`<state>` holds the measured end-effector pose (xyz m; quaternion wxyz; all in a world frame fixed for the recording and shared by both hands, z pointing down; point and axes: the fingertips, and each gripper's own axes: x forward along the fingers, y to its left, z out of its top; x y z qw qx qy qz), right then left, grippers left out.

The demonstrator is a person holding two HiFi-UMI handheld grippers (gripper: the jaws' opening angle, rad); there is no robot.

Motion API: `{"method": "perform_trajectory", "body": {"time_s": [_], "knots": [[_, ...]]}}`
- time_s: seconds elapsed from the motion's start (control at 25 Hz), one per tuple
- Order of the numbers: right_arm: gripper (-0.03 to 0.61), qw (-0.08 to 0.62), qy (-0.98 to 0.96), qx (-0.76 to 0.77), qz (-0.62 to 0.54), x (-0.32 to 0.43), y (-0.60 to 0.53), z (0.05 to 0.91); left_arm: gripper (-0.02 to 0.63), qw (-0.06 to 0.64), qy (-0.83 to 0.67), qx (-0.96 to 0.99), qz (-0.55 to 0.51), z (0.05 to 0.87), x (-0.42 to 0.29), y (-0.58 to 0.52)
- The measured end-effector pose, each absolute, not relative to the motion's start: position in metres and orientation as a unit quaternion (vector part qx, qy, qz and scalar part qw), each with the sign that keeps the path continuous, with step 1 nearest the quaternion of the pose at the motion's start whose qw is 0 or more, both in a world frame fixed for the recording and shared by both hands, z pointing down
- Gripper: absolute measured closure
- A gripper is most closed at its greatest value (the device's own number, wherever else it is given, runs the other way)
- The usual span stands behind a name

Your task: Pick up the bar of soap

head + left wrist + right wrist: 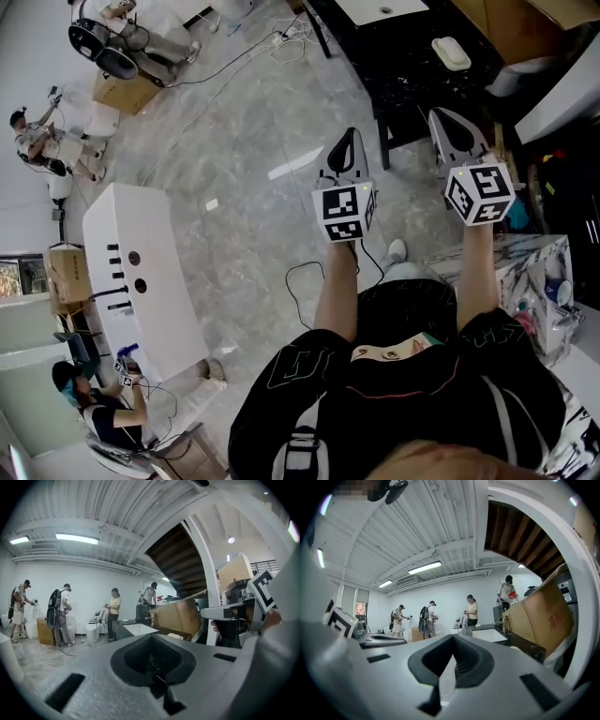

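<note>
The pale bar of soap [450, 52] lies on the black counter [403, 66] ahead of me, to the right of a white basin [382, 9]. In the left gripper view the bar of soap [176, 636] is a small pale lump on that dark counter, well beyond the jaws. Both grippers are held up in front of my body, short of the counter. My left gripper [346, 141] [155, 676] is shut and holds nothing. Further right, my right gripper [450, 120] [440, 677] is also shut and empty, nearer the soap.
A long white cabinet [141, 281] stands on the grey marble floor at the left, with a black cable [300, 281] beside my feet. A marble-patterned stand [525, 258] with bottles is at my right. Cardboard boxes [180, 616] rise behind the counter. Several people work across the room.
</note>
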<state>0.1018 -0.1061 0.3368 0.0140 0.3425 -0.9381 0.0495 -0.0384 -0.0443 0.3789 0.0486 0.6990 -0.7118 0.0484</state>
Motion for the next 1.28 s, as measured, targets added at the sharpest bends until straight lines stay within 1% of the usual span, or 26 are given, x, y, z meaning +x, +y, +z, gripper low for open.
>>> {"method": "perform_trajectory", "body": {"time_s": [0.2,0.44,0.64,0.92,1.08,1.28], "knots": [[0.572,0.002,-0.935,0.350,0.050,0.099,-0.143,0.333,0.606,0.042,-0.699,0.711,0.062,0.378,-0.036,-0.085],[0.573,0.016,-0.939,0.342,0.025,0.084,-0.162,0.335,0.606,0.041,-0.693,0.717,0.055,0.376,-0.038,-0.119],[0.573,0.013,-0.931,0.363,0.024,0.092,-0.183,0.335,0.606,0.042,-0.680,0.731,0.050,0.378,-0.032,-0.140],[0.573,0.016,-0.926,0.378,0.005,0.082,-0.208,0.330,0.606,0.044,-0.660,0.749,0.039,0.382,-0.035,-0.178],[0.574,0.025,-0.918,0.395,0.001,0.072,-0.248,0.333,0.606,0.052,-0.649,0.758,0.033,0.387,-0.049,-0.223],[0.572,0.054,-0.896,0.440,-0.003,0.078,-0.302,0.338,0.606,0.071,-0.629,0.773,0.032,0.398,-0.054,-0.271]]}}
